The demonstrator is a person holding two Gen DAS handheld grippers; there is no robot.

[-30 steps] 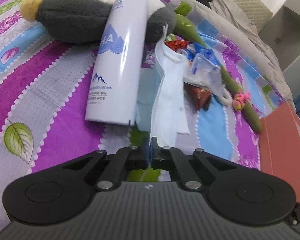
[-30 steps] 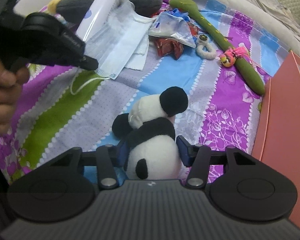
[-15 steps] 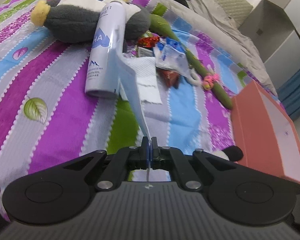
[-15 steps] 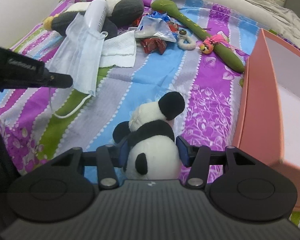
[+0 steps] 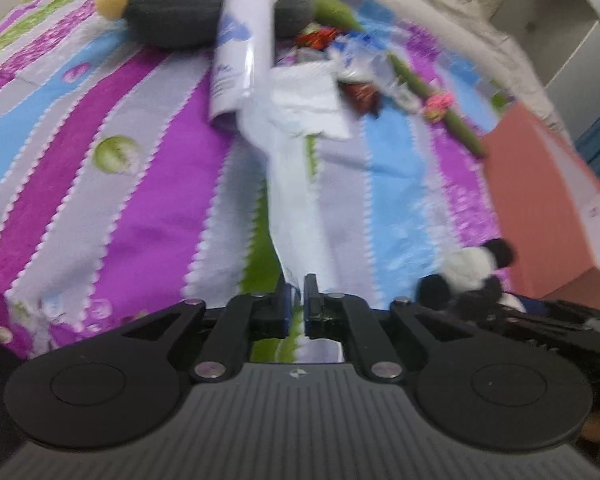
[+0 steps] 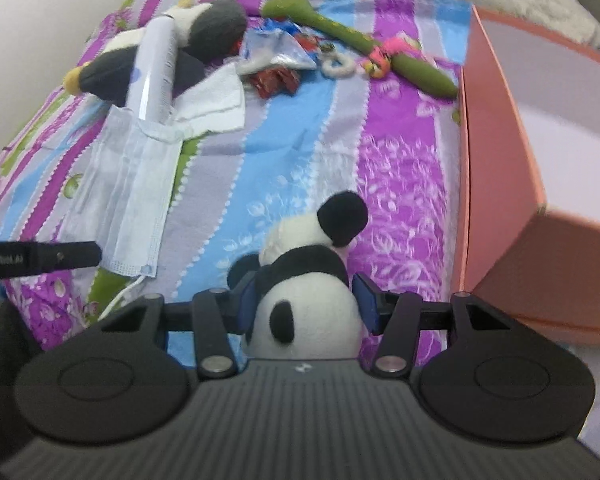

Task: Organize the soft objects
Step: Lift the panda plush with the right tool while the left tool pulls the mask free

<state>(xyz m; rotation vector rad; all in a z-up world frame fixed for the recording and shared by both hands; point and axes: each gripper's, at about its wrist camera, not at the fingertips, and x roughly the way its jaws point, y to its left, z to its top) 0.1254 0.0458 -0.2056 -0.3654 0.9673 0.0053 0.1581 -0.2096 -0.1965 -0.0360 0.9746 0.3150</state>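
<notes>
My left gripper (image 5: 296, 300) is shut on the edge of a pale blue face mask (image 5: 296, 200), which hangs lifted above the striped bedspread; the mask also shows in the right wrist view (image 6: 128, 192) beside the left gripper's fingertip (image 6: 80, 256). My right gripper (image 6: 306, 304) is shut on a small panda plush (image 6: 308, 280), held above the bed; the panda also shows at the lower right of the left wrist view (image 5: 472, 272). An open salmon box (image 6: 512, 160) stands to the right of the panda.
Farther back lie a grey penguin plush (image 6: 204, 36), a white spray bottle (image 6: 156, 68), a white cloth (image 6: 216, 100), snack wrappers (image 6: 276, 52), a white ring (image 6: 338, 66) and a long green plush (image 6: 360, 44). A wall runs along the left.
The left gripper has pulled the mask up and back towards me, away from the bottle. The right gripper with the panda has risen and come nearer the box.
</notes>
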